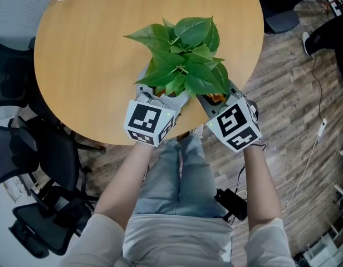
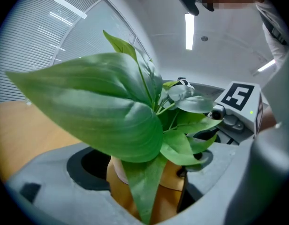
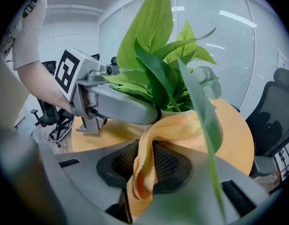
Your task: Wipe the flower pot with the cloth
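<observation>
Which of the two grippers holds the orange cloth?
The right gripper: the cloth is pinched between its jaws, while the left gripper holds the flower pot.

Green leaves [image 1: 182, 60], orange-yellow cloth [image 3: 147, 158] — the flower pot [image 2: 170, 175] tan, the surface [image 1: 88, 54] pale wood grain, the floor [image 1: 294, 93] grey-brown planks.

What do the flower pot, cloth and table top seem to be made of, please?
Flower pot: ceramic or plastic; smooth tan wall, pale rim. Cloth: soft orange fabric, perhaps microfibre; folds limply. Table top: wood or wood-look laminate, matte; pale-brown surface.
</observation>
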